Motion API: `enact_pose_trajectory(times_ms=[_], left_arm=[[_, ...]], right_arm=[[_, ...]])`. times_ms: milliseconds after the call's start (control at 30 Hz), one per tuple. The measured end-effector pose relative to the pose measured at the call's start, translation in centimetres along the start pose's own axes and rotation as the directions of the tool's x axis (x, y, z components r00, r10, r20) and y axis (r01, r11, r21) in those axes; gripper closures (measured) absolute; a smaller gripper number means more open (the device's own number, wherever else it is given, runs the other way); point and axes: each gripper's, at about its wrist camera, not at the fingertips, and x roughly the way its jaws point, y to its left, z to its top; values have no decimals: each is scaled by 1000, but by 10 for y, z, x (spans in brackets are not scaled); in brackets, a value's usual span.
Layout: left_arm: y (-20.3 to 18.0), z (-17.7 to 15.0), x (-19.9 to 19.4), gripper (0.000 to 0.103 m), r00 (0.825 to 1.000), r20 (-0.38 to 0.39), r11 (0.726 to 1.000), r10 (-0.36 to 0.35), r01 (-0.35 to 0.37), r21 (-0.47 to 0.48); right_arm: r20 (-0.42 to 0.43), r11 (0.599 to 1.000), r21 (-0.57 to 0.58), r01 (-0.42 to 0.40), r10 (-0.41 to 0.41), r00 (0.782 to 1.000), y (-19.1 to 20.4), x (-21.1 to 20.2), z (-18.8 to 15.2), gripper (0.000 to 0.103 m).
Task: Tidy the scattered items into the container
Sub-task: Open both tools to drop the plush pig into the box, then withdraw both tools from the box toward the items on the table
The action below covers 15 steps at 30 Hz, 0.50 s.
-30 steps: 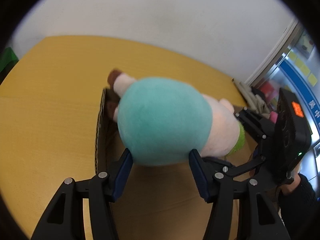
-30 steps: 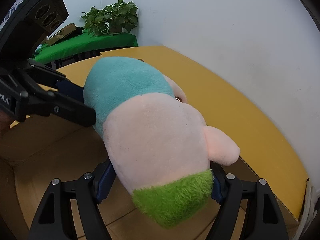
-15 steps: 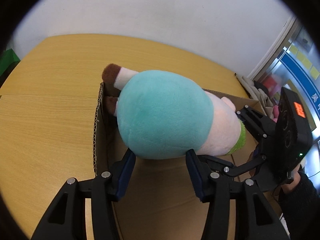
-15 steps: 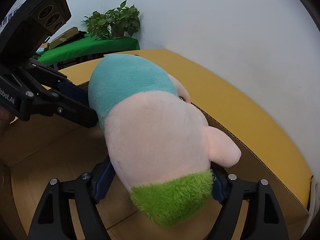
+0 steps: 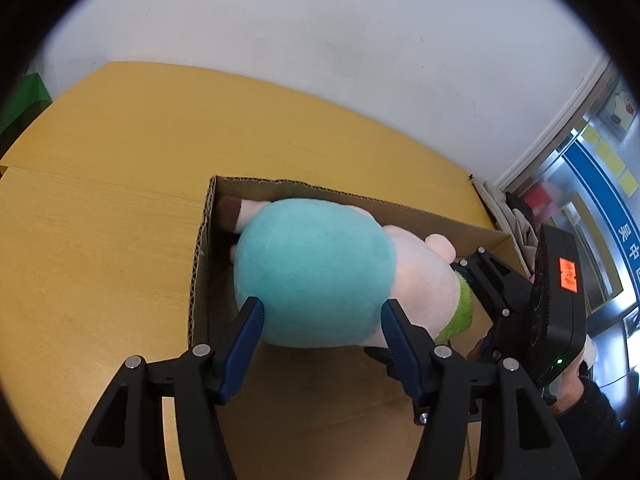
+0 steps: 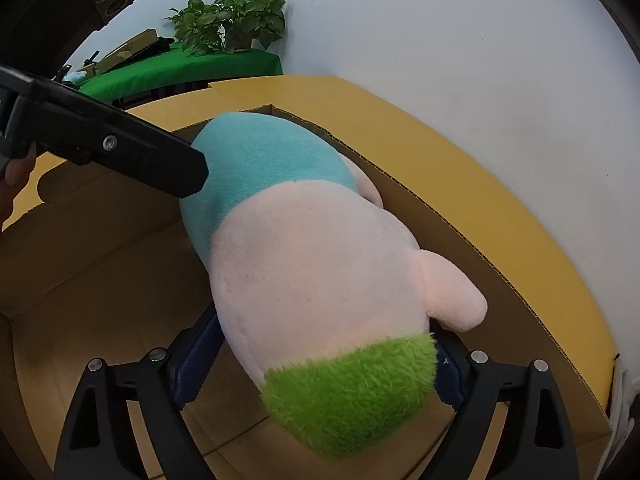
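A plush toy (image 5: 316,276) with a teal body, pink head and green hair lies inside the open cardboard box (image 5: 200,248). My left gripper (image 5: 322,320) is shut on its teal end. My right gripper (image 6: 320,352) is shut on its pink and green head end (image 6: 320,280). The toy's brown-tipped foot (image 5: 230,212) sits in the box's far left corner. The right gripper body (image 5: 556,304) shows at the right of the left wrist view, and one left finger (image 6: 120,148) crosses the right wrist view.
The box stands on a yellow wooden table (image 5: 100,220) next to a white wall (image 5: 320,40). A potted plant (image 6: 232,24) stands on a green-covered table (image 6: 180,68) beyond. A glass door with blue signage (image 5: 600,184) is at the right.
Both grippers have lowered the plush toy from above the box rim down into the box. The box walls now rise around the toy.
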Motion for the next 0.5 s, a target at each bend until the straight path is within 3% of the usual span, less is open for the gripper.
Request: enact_pose_trajectory(times_ms=[167, 267, 400, 500], left_arm=[[-8, -25, -39, 43, 1000, 19, 998, 9, -11, 63], [-23, -49, -69, 43, 999, 29, 993, 40, -43, 114], [-43, -95, -103, 41, 998, 15, 979, 54, -56, 197], [-56, -132, -109, 41, 998, -18, 969, 56, -50, 243]], right_arm=[[-7, 998, 56, -1, 2, 1000, -10, -41, -10, 6], [30, 993, 116, 2, -5, 1000, -15, -97, -29, 6], [63, 978, 209, 6, -19, 998, -7, -179, -69, 1], [26, 943, 334, 6, -16, 1000, -4, -217, -119, 0]])
